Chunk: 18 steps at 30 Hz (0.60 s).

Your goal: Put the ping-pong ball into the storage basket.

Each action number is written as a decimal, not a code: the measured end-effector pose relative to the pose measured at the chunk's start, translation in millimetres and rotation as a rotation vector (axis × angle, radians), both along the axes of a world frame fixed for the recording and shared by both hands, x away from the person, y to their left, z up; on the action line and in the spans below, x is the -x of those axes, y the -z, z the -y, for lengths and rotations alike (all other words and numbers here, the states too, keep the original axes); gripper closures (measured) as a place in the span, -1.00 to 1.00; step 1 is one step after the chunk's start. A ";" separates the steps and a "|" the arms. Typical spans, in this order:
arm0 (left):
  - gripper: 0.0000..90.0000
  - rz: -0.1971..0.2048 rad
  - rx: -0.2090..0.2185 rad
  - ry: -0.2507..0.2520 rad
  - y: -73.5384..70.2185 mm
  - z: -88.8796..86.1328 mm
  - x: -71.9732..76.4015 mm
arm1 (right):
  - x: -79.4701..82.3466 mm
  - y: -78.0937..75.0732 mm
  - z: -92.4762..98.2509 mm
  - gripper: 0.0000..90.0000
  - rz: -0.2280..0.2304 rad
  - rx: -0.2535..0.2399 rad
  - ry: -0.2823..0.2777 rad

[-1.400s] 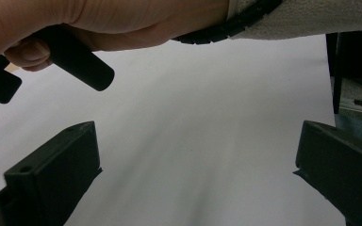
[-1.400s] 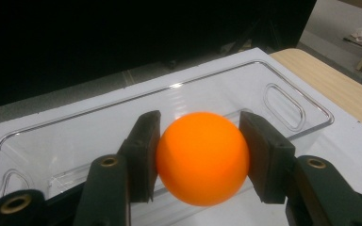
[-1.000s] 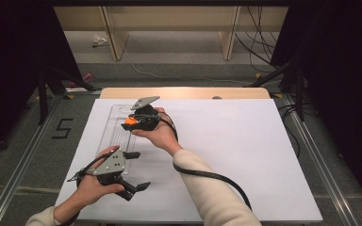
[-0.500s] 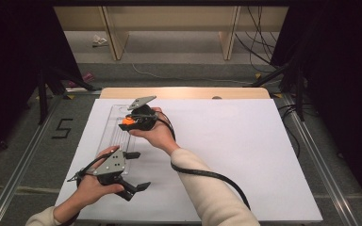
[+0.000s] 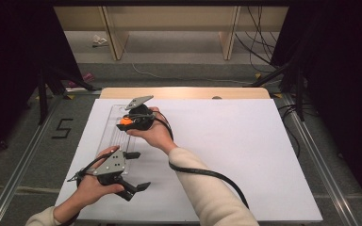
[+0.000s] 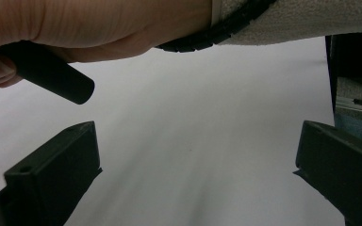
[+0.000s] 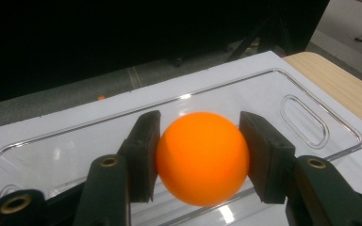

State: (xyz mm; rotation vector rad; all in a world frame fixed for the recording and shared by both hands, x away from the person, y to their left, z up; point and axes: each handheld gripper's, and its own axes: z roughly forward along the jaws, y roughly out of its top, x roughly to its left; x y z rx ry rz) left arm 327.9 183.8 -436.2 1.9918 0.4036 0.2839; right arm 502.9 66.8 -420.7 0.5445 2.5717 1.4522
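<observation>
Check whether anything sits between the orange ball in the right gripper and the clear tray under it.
Nothing visible does. The right gripper is shut on the orange ball, pads on both sides, directly over the clear tray. The tray surface below the ball looks bare. The left gripper hovers open over the white sheet, near the tray's near end.

Both grippers, left gripper (image 5: 139, 187) and right gripper (image 7: 198, 155), are black, each topped by a grey three-cornered plate (image 5: 111, 163). Brass-coloured screws (image 7: 109, 162) sit in the jaw arms. A ribbed black cable (image 5: 202, 173) trails past a cream fleece sleeve (image 5: 212, 197).
</observation>
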 end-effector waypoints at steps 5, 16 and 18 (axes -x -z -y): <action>-1.00 0.001 0.000 0.000 -0.1 0.0 0.1 | -0.6 0.5 -2.6 0.14 -0.001 0.004 -0.003; -1.00 0.001 0.000 0.000 0.2 0.2 0.1 | -1.8 0.4 -7.8 0.14 -0.003 0.004 -0.008; -1.00 0.001 -0.001 0.000 0.1 0.4 0.4 | -1.9 1.2 -8.9 0.14 -0.002 0.007 -0.011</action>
